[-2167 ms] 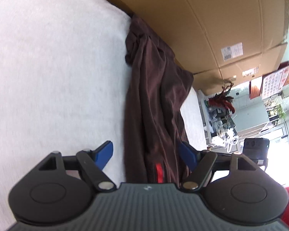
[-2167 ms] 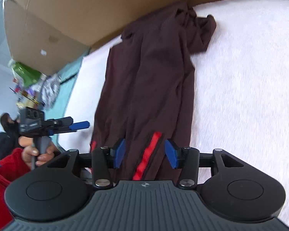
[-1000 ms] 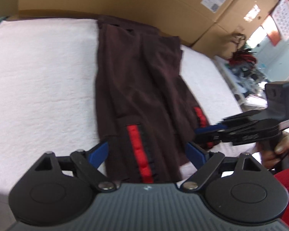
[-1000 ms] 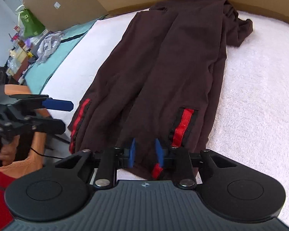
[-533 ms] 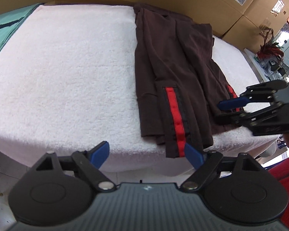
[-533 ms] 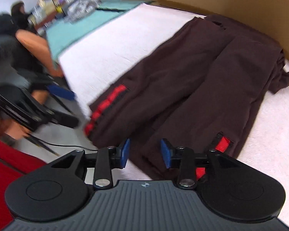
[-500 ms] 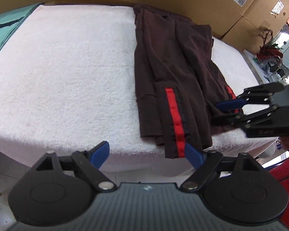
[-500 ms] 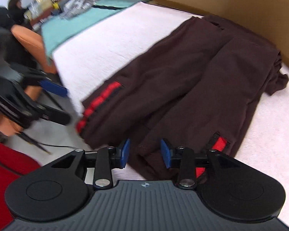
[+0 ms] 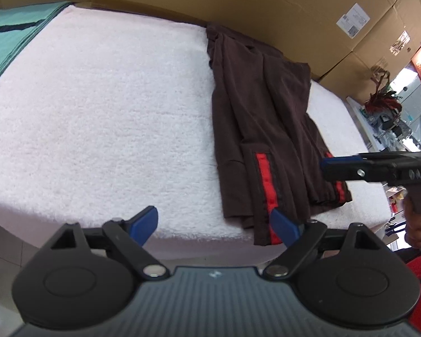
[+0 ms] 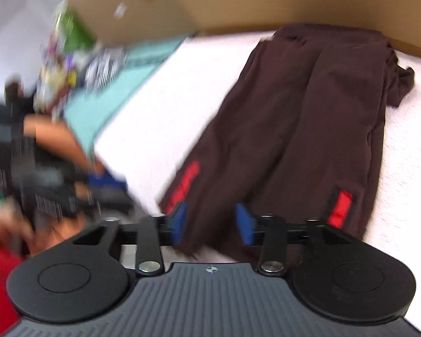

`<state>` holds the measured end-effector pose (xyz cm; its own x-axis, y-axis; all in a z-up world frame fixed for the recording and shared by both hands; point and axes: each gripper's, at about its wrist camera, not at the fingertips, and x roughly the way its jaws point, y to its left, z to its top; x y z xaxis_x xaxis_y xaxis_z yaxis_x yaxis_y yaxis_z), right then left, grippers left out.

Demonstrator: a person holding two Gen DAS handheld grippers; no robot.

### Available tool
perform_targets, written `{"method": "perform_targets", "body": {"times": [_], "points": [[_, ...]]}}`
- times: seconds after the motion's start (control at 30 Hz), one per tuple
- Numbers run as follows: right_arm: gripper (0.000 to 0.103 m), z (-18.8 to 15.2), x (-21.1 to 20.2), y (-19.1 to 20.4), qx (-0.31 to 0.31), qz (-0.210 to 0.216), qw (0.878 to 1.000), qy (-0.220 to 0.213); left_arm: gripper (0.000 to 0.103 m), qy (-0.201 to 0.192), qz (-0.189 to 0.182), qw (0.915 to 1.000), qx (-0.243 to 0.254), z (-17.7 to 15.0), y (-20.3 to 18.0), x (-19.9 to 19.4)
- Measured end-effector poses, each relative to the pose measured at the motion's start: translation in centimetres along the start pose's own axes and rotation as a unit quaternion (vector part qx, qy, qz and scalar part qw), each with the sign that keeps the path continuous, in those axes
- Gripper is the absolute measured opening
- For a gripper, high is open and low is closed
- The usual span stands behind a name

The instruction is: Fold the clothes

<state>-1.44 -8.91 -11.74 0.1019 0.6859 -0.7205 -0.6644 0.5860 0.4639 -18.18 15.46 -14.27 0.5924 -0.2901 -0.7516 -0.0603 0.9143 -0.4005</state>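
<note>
The left gripper [image 9: 213, 226] hangs off the desk's [image 9: 98, 118] near edge, jaws wide apart and empty. The trousers [image 9: 261, 129] lie ahead and to its right, long axis running away toward the boxes [image 9: 266, 5], red-striped cuffs at the near edge. The right gripper [image 10: 210, 221], jaws partly apart and holding nothing, is nearer, right at the cuffs [image 10: 185, 182], so I judge it better placed to grasp.

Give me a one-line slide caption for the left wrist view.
Open left gripper hovers off the edge of the white towel-covered table, facing dark brown trousers with red stripes; right gripper enters from the right.
</note>
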Motion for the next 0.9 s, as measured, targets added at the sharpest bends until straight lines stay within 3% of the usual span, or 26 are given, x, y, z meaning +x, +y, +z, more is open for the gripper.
{"method": "perform_targets", "body": {"times": [0.1, 0.13, 0.17, 0.2, 0.33, 0.47, 0.53, 0.63, 0.7, 0.77, 0.87, 0.9], "points": [[0.053, 0.7, 1.5, -0.2, 0.034, -0.002, 0.999, 0.005, 0.088, 0.002, -0.004, 0.9998, 0.022, 0.2, -0.3, 0.1], [0.039, 0.8, 1.7, -0.2, 0.038, -0.006, 0.999, 0.008, 0.088, 0.004, -0.003, 0.9996, 0.029, 0.1, -0.4, 0.1], [0.012, 0.9, 1.9, -0.2, 0.042, -0.009, 0.999, 0.012, 0.088, 0.004, -0.003, 0.9995, 0.033, 0.0, -0.4, 0.1], [0.009, 1.0, 2.1, -0.3, 0.046, -0.013, 0.999, 0.015, 0.088, 0.004, -0.005, 0.9994, 0.033, -0.2, -0.2, -0.1], [0.008, 1.3, 2.9, -0.4, 0.061, -0.029, 0.997, 0.028, 0.091, 0.007, -0.010, 0.9995, 0.031, -0.9, 0.3, -0.4], [0.027, 1.7, 3.8, -0.4, 0.076, -0.044, 0.995, 0.040, 0.091, 0.012, -0.013, 0.9995, 0.027, -1.4, 0.7, -0.4], [0.028, 1.1, 3.1, 0.4, 0.042, -0.065, 0.996, 0.041, 0.091, 0.011, -0.015, 0.9994, 0.030, -1.3, 0.6, -0.4], [0.034, 0.6, 0.5, 2.6, -0.006, -0.064, 0.998, -0.001, 0.091, 0.009, -0.017, 0.9992, 0.035, -1.1, 0.5, -0.3], [0.043, 0.6, -0.3, 4.2, -0.036, -0.031, 0.999, -0.014, 0.091, 0.008, -0.018, 0.9991, 0.038, -0.9, 0.4, -0.3], [0.046, 0.8, 0.7, 5.8, -0.065, -0.018, 0.998, -0.005, 0.091, 0.007, -0.019, 0.9989, 0.041, -0.8, 0.3, -0.3], [0.047, 1.2, 2.7, 6.6, -0.078, -0.040, 0.996, 0.001, 0.091, 0.004, -0.018, 0.9982, 0.056, -0.6, -0.1, -0.3], [0.036, 1.3, 2.8, 6.6, -0.072, -0.040, 0.997, 0.000, 0.092, 0.003, -0.017, 0.9978, 0.064, -0.5, -0.4, -0.4]]}}
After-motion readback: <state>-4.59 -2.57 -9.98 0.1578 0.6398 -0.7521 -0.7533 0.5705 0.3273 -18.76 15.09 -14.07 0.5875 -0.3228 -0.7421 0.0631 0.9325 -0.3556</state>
